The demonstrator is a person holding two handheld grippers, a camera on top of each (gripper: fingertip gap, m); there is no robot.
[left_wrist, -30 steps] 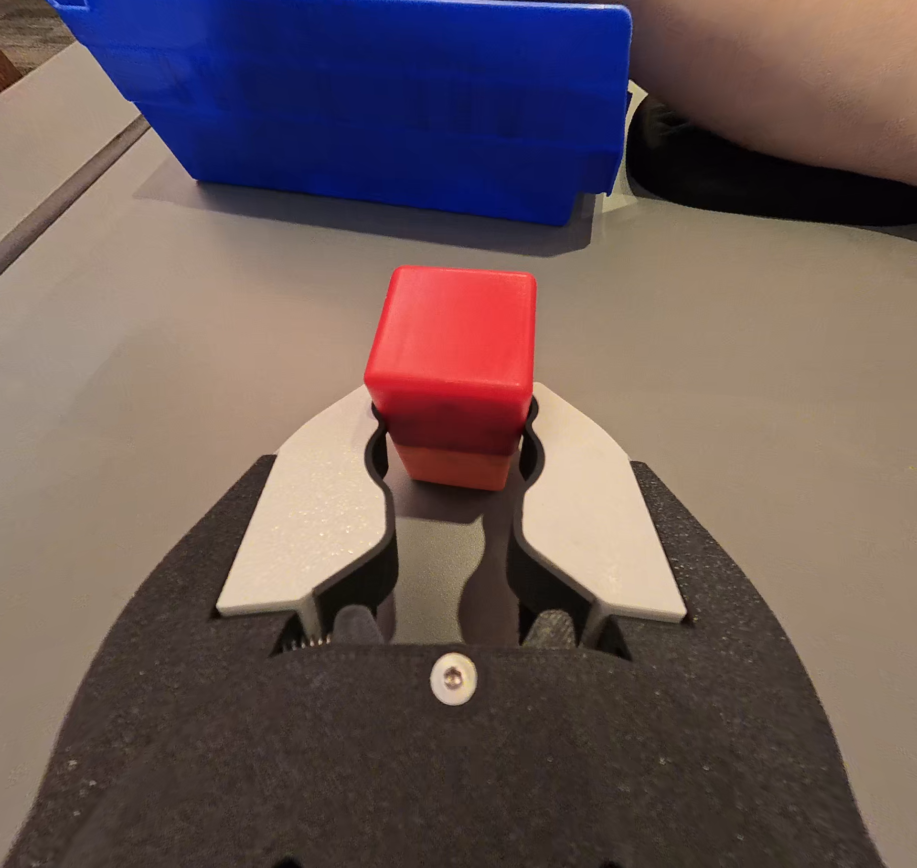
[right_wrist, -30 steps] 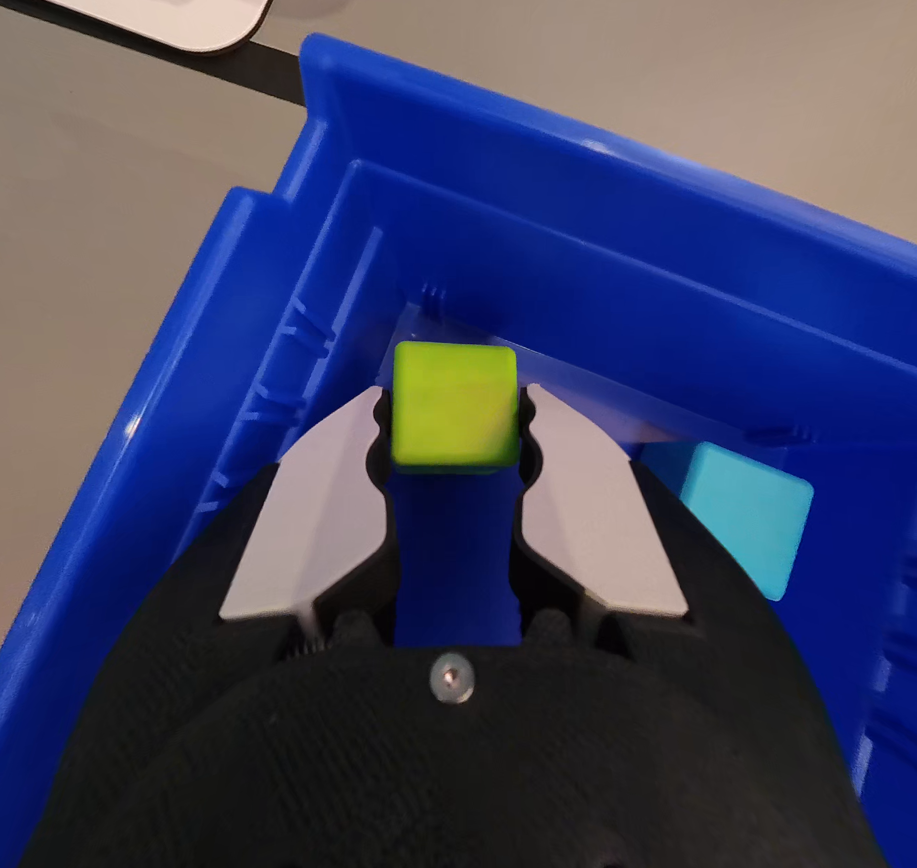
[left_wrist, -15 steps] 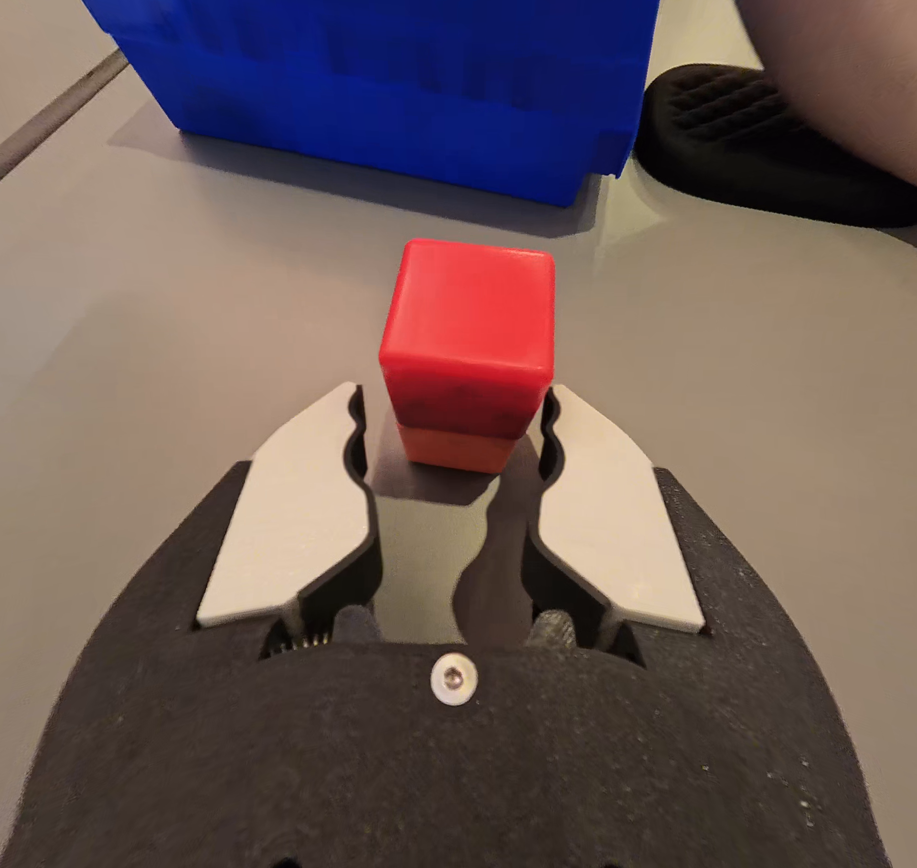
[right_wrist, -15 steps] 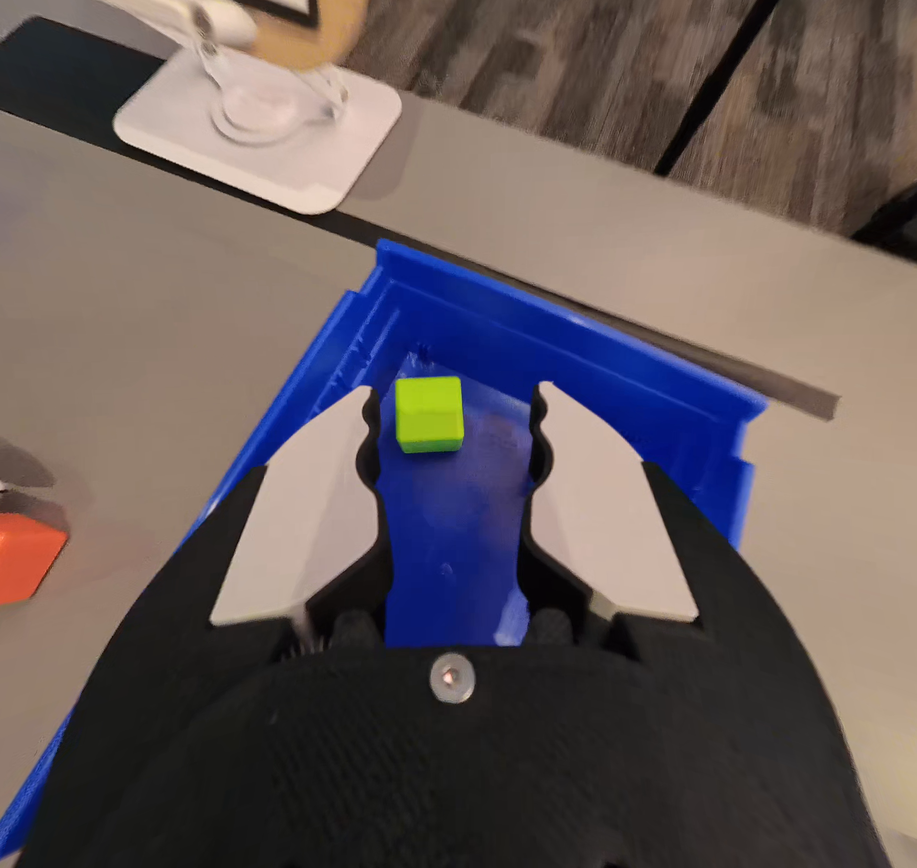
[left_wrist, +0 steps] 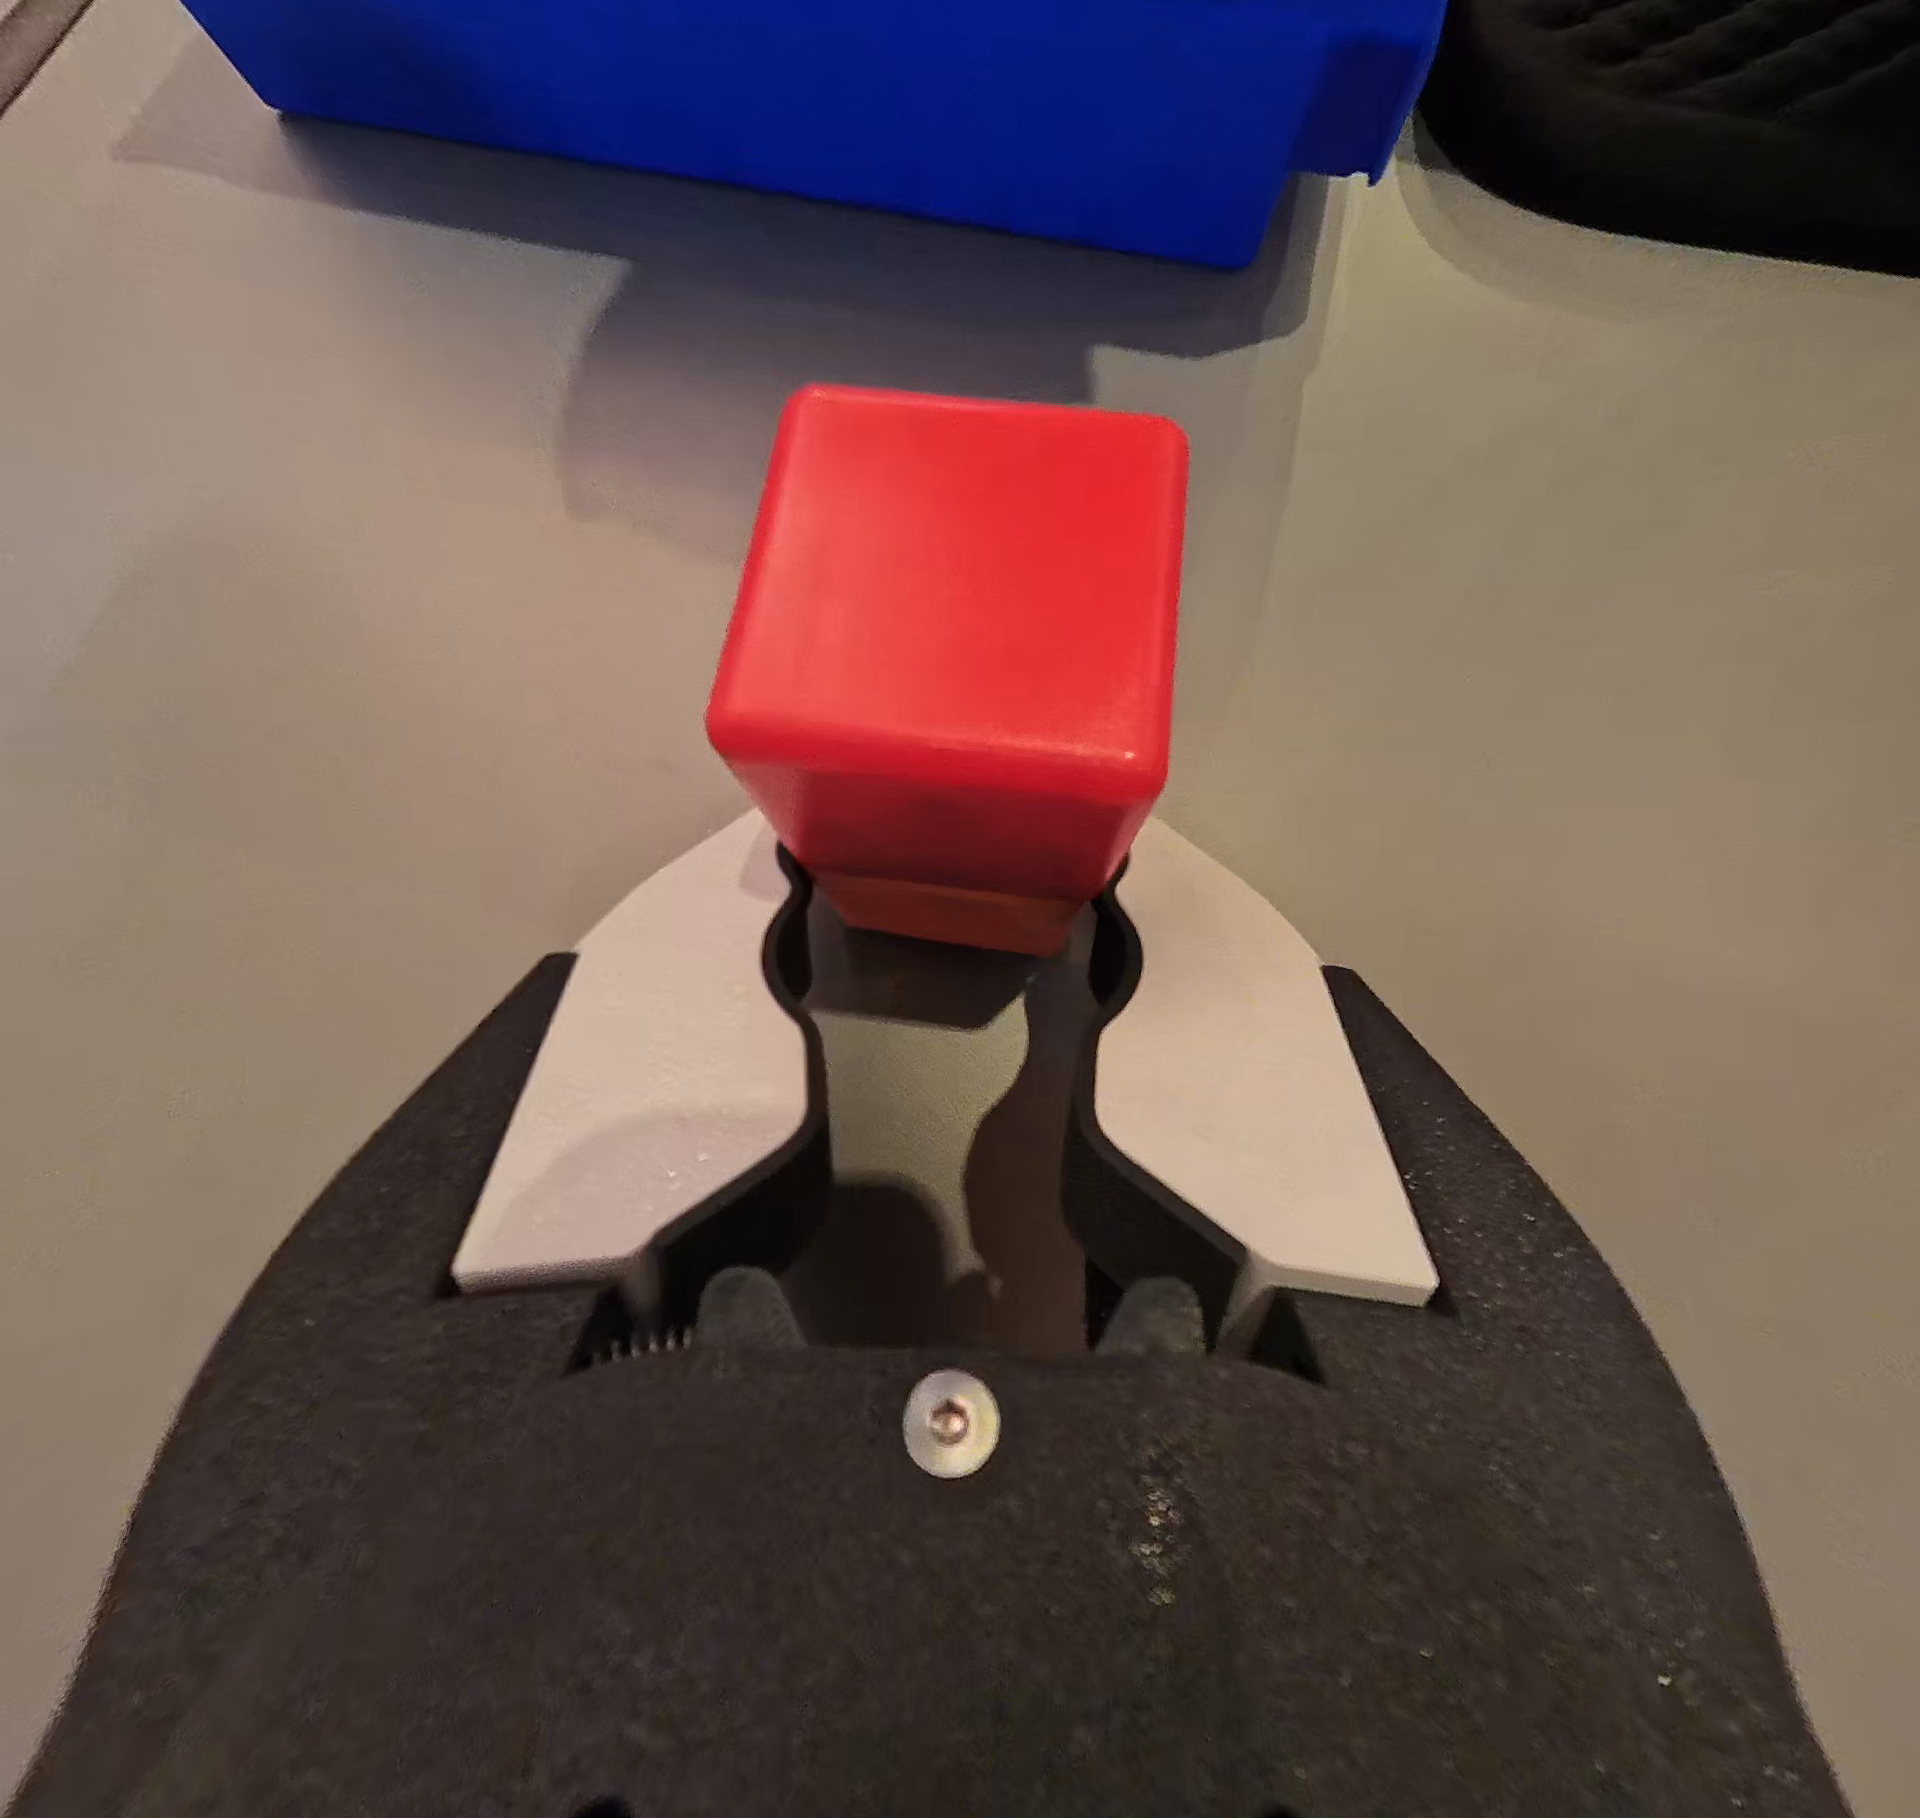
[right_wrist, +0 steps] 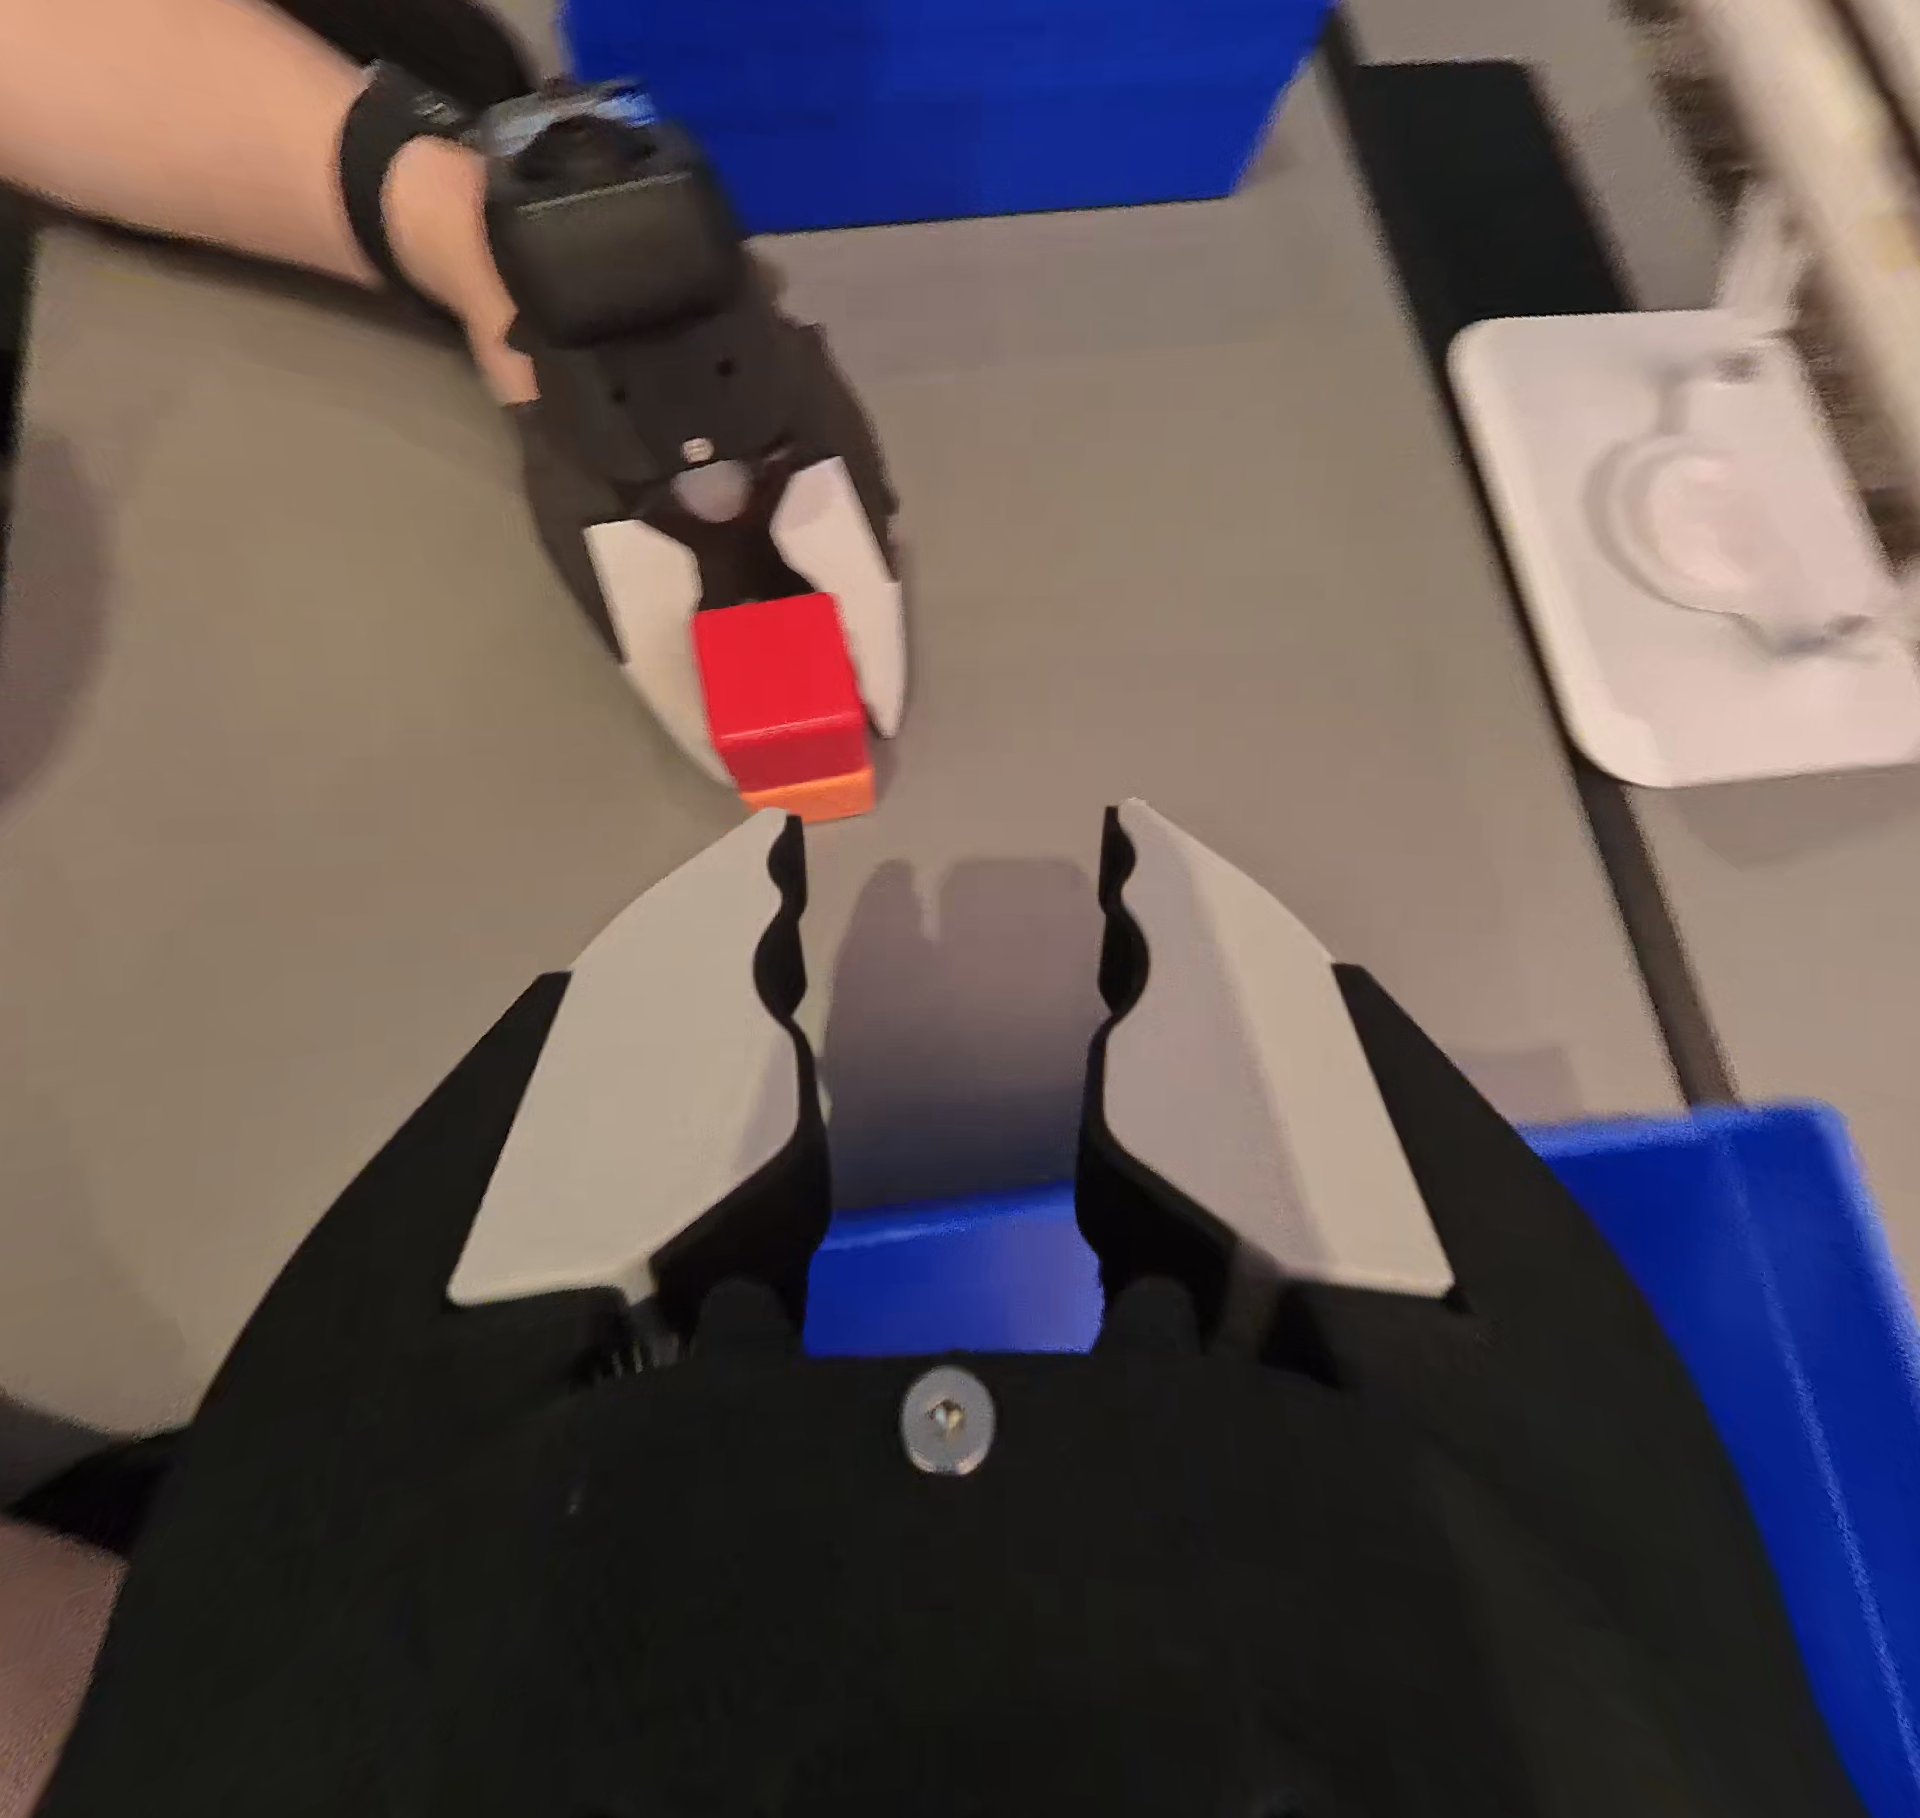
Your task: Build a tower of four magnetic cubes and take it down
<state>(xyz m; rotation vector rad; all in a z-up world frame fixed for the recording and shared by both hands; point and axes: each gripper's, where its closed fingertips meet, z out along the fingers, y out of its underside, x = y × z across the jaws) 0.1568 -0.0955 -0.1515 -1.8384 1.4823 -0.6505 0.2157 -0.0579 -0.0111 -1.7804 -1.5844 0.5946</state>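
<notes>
A red cube (left_wrist: 951, 615) sits on an orange cube (left_wrist: 951, 921) on the grey table (left_wrist: 312, 625). My left gripper (left_wrist: 951, 859) is shut on this stack low down, at the seam between the two cubes. The right wrist view shows the same: the left gripper (right_wrist: 795, 729) with its fingers on either side of the red cube (right_wrist: 779, 688), and the orange cube (right_wrist: 810, 800) under it. My right gripper (right_wrist: 951, 823) is open and empty. It hovers just in front of the stack, with its left fingertip (right_wrist: 774, 833) close to the orange cube.
A blue bin (left_wrist: 727, 54) stands behind the stack and also shows in the right wrist view (right_wrist: 935, 54). A second blue bin (right_wrist: 1714, 1353) lies under my right gripper. A white stand base (right_wrist: 1662, 542) is at the right. A person's hand (right_wrist: 436, 210) holds the left gripper. The left gripper's tips are roughly 15 cm from the right gripper's.
My right gripper let go of the green cube in the bin, lifted out and swung over to face the stack. My left gripper opened, then shut again around the stack.
</notes>
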